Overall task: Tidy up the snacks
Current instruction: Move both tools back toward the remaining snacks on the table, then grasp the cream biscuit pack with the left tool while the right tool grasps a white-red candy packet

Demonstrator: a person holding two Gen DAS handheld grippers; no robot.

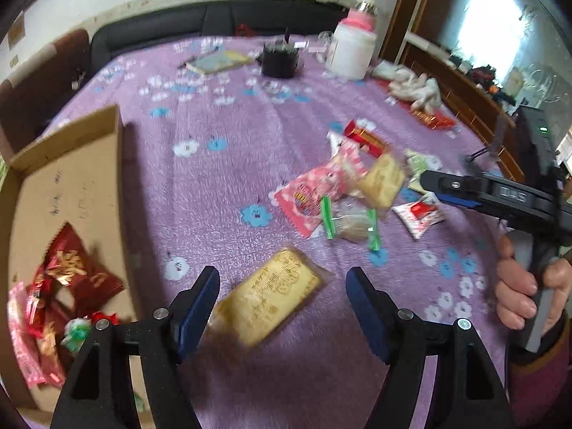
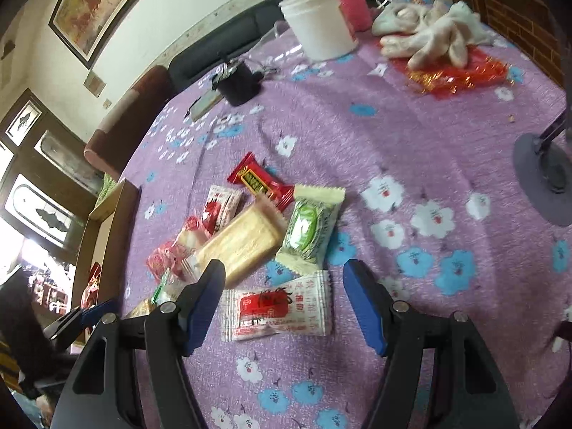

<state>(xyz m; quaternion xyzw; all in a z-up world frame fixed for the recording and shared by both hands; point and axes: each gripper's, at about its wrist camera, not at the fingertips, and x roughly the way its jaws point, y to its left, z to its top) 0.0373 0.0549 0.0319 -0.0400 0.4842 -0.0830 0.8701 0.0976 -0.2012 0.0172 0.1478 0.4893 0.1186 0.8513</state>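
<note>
A cardboard box (image 1: 71,178) at the left holds several red and pink snack packets (image 1: 78,275). My left gripper (image 1: 282,273) is open just right of the box, and a gold packet (image 1: 271,296) lies flat on the purple cloth between its fingers, apart from both pads. A loose heap of snacks sits further right: a pink packet (image 1: 314,193), a yellow biscuit pack (image 2: 243,243), a red bar (image 2: 261,182) and a green-and-white packet (image 2: 307,232). My right gripper (image 2: 284,264) hangs open over a white-and-red packet (image 2: 275,304), gripping nothing.
A white jar (image 2: 318,25), a black pot (image 1: 280,60), white gloves (image 2: 429,35) and a book (image 1: 218,62) stand at the far side. A grey round stand base (image 2: 543,178) sits at the right. A person's hand (image 1: 518,286) holds the right gripper.
</note>
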